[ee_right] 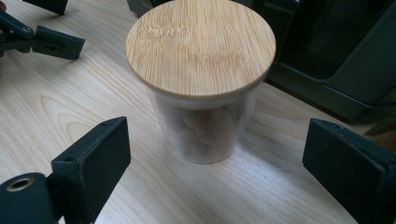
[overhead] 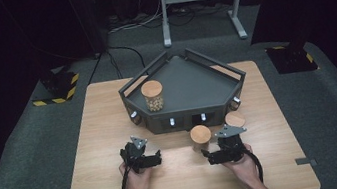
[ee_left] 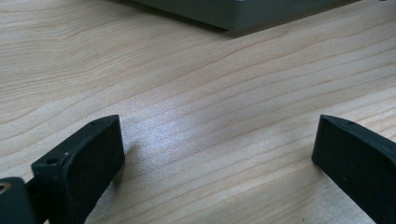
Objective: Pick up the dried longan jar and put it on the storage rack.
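Note:
A clear glass jar with a round bamboo lid (ee_right: 201, 60) stands on the wooden table (overhead: 189, 182), with pale round pieces inside. My right gripper (ee_right: 217, 135) is open, its jaws wide on either side of the jar's base and short of it, touching nothing. From above, this jar (overhead: 201, 135) stands just ahead of the right gripper (overhead: 209, 155). My left gripper (overhead: 156, 158) rests low over bare wood (ee_left: 205, 93), open (ee_left: 219, 130) and with nothing between its jaws. Its jaws also appear far off in the right gripper view (ee_right: 42, 39).
A dark grey corner-shaped tray (overhead: 183, 89) sits at the table's far middle, with a second lidded jar (overhead: 152, 96) on its left side. A third lidded jar (overhead: 235, 119) stands by the tray's front right corner, behind my right hand.

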Motion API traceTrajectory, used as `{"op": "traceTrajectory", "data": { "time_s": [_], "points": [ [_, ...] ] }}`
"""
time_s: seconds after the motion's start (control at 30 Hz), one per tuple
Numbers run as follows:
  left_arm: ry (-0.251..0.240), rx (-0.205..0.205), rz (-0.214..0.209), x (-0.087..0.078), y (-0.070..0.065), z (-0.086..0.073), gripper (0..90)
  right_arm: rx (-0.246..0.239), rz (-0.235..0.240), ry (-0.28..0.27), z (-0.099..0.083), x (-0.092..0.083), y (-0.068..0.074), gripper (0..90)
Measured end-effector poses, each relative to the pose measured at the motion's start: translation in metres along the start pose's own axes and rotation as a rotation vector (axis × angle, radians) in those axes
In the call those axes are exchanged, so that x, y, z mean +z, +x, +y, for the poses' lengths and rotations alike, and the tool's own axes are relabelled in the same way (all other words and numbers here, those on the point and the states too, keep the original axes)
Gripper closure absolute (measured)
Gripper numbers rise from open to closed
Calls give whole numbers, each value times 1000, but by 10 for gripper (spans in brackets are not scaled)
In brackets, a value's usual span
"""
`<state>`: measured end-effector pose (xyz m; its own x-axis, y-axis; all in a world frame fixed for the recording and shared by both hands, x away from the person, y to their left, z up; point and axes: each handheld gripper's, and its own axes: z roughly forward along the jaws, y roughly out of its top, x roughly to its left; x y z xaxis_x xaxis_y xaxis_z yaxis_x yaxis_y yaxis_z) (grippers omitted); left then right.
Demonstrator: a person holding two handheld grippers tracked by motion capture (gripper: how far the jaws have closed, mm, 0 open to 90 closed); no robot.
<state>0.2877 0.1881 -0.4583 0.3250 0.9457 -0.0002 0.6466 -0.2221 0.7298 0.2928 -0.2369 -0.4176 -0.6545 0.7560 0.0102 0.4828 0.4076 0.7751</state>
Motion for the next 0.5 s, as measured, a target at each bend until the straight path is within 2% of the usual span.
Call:
{"op": "traceTrajectory", "data": {
  "time_s": [0.17,0.5],
  "points": [
    [0,0,0,0,0,0,22,-10,-2,4,6,7,5,78],
    [0,0,0,0,0,0,22,-15,-38,7,16,19,17,101]
  ]
}}
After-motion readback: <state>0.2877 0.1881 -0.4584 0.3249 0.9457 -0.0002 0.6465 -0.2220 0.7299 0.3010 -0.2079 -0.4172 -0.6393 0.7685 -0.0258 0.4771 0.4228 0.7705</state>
